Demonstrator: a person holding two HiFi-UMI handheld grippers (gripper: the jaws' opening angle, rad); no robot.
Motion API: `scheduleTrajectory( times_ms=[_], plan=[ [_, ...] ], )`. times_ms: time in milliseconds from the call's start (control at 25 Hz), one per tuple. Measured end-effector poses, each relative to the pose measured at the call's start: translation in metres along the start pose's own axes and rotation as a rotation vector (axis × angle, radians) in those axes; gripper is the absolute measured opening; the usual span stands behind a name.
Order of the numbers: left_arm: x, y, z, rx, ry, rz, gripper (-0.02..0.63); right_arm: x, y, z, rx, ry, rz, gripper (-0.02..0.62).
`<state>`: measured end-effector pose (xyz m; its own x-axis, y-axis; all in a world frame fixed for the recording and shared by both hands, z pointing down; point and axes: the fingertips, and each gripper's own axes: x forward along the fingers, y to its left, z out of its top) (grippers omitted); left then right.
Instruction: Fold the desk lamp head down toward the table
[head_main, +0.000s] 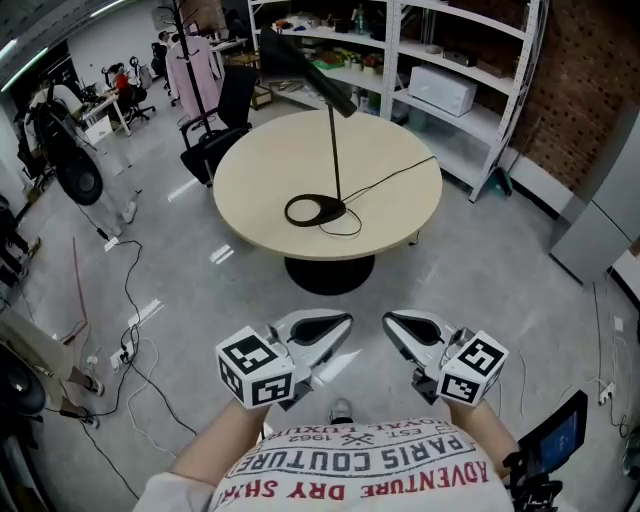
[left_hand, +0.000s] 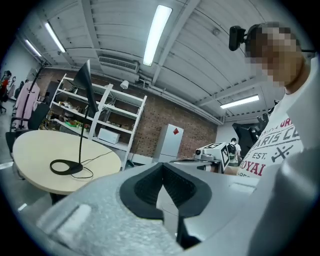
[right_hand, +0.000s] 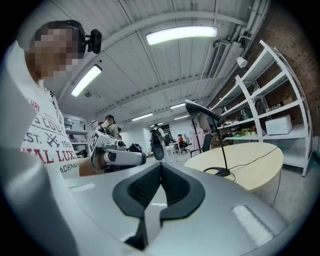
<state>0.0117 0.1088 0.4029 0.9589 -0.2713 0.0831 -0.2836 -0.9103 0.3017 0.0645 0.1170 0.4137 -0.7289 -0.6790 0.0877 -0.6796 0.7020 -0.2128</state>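
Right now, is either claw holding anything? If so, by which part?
Nothing is held. The left claw and the right claw are both shut and empty, well short of the desk lamp on the round table.

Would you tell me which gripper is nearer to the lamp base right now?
Left, slightly. The left gripper is off the table, almost in line with the lamp base; the right gripper is beside it, further to the right. Neither reaches the table.

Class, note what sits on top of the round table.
A black desk lamp on its ring base, plus its cable. The tabletop hides most of the pedestal.
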Motion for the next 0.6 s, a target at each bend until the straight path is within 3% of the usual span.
scheduleTrajectory(
  times_ms=[240,600],
  plan=[
    [0.014,0.078,0.032,0.011,-0.004,0.027,0.000,0.055,-0.054,0.023,-0.030,-0.002,-0.014,0.006],
    [0.037,0.140,0.049,0.017,-0.008,0.073,0.000,0.086,-0.125,0.018,0.009,0.025,-0.043,0.017]
  ],
)
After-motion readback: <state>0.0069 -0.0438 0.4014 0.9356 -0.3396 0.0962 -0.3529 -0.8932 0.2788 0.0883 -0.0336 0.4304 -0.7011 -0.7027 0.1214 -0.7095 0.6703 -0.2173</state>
